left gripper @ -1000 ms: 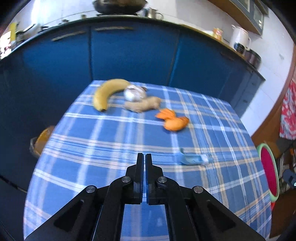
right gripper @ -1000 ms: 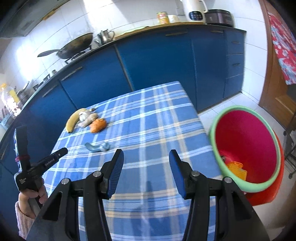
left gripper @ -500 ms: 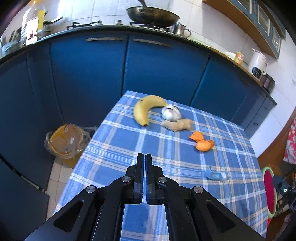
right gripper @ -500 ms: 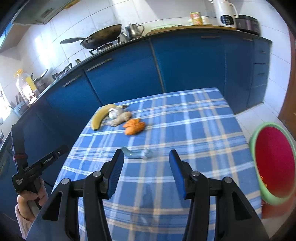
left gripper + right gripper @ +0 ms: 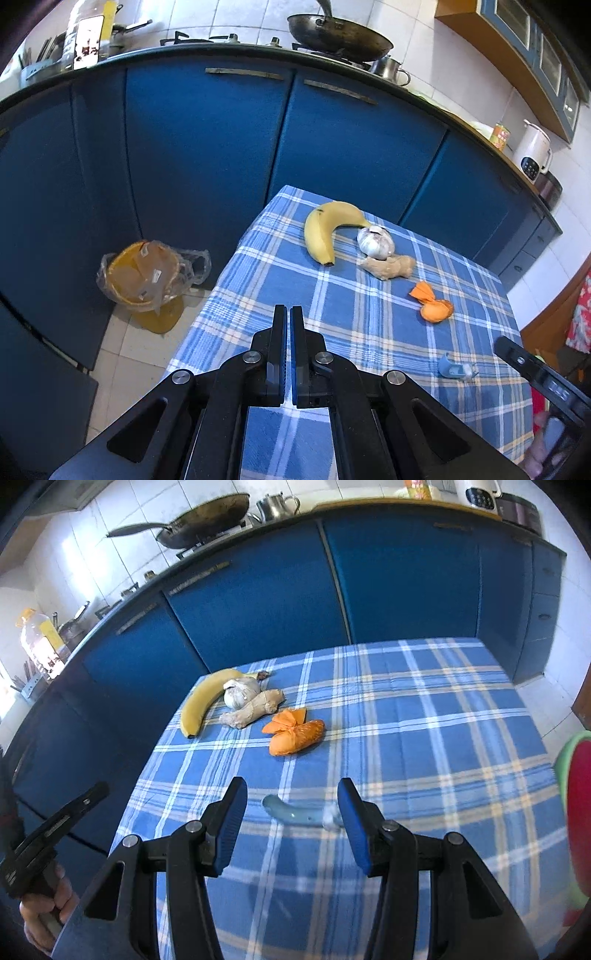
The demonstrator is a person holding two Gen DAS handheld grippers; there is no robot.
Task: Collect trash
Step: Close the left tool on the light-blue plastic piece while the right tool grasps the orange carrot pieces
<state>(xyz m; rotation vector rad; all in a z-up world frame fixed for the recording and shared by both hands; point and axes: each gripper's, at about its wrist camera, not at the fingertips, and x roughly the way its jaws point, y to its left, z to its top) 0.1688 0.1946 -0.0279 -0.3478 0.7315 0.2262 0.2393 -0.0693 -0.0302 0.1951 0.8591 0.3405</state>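
The right gripper (image 5: 291, 797) hangs over the table covered with a blue plaid cloth (image 5: 424, 738), its jaws standing apart with nothing pressed between them. Beyond its blue-padded fingertips (image 5: 236, 805), a pale blue curved plastic scrap with a clear crumpled end (image 5: 299, 812) lies on the cloth near the table's near edge; the right finger's tip overlaps the scrap's clear end in this view, and whether they touch cannot be told. Farther in, toward the middle, sits an orange knotted wrapper bundle (image 5: 295, 733). Near the far left corner lie a yellow banana (image 5: 203, 705), a white garlic bulb (image 5: 240, 692) and a knobbly beige piece of ginger (image 5: 255, 709), the garlic and ginger touching, the banana curving just beside them. A green-rimmed red bin (image 5: 576, 794) shows off the table's right edge.

The left gripper (image 5: 288, 314) has its jaws together, holding nothing, over the table's left edge. Nothing lies between either gripper and the scrap. On the tiled floor beside the left edge stands a yellow bucket lined with a clear plastic bag (image 5: 147, 277). Blue cabinets (image 5: 184, 166) run behind, with a dark wok (image 5: 340, 35) on the counter.
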